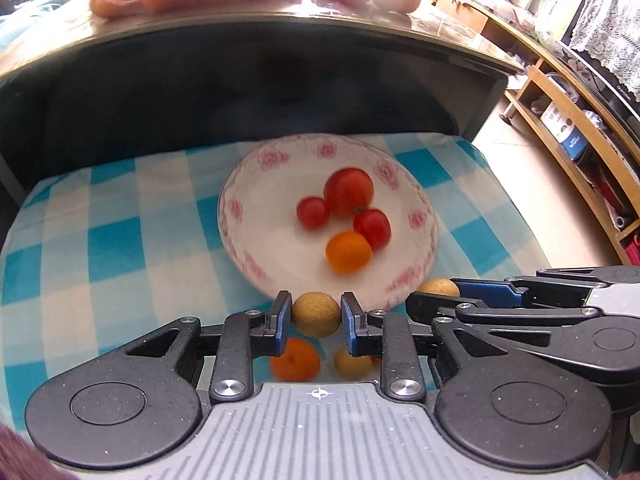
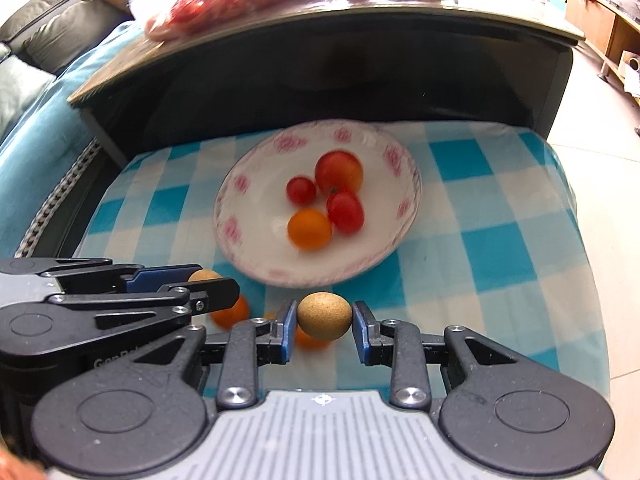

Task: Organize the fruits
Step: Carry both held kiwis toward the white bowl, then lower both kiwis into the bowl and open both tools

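Left gripper pinches a tan fruit; right gripper pinches another, perhaps a longan (blurred), beside the floral plate.

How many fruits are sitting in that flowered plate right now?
4: a large red tomato at the back, two small red ones beside it, and an orange fruit in front. None seem hidden.

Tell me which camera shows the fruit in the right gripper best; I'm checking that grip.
The right wrist view: the brown fruit sits whole and centred in the right gripper, both pads against its sides. In the left wrist view only its top peeks above the gripper's fingers at the right edge.
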